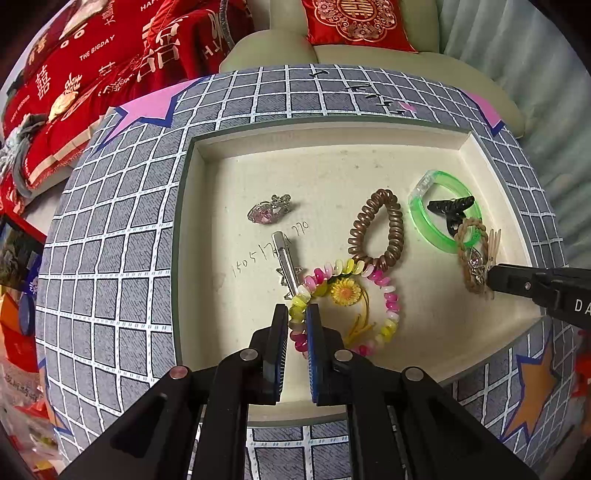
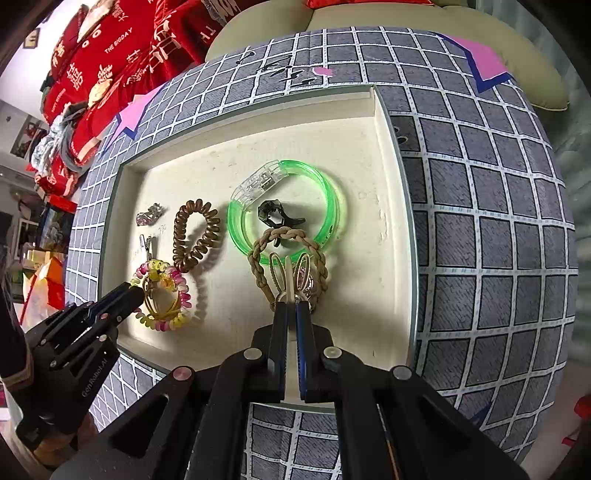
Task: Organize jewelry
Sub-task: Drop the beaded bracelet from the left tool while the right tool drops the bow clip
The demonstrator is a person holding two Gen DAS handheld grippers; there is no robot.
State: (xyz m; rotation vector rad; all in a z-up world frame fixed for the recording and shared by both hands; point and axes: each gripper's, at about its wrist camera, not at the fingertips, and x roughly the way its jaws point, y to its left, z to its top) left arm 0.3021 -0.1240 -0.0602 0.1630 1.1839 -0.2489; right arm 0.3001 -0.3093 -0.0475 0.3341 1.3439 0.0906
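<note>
Pointing steeply down, left gripper (image 1: pixel 297 314) pinches beaded bracelet (image 1: pixel 388 291); right gripper (image 2: pixel 291 304) clamps hair ties (image 2: pixel 291 273).

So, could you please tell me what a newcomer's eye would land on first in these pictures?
Probably the bright green bangle at the right of the cream tray, with a black claw clip inside its ring. Next, the pink-and-yellow spiral hair tie near the front, pinched by the left tongs, against the red cushions behind.

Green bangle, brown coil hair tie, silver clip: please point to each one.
Green bangle (image 2: pixel 332 206), right wrist view, right side of ring.
Brown coil hair tie (image 1: pixel 395 221), left wrist view, right side of loop.
Silver clip (image 1: pixel 285 254), left wrist view, flat blade.
</note>
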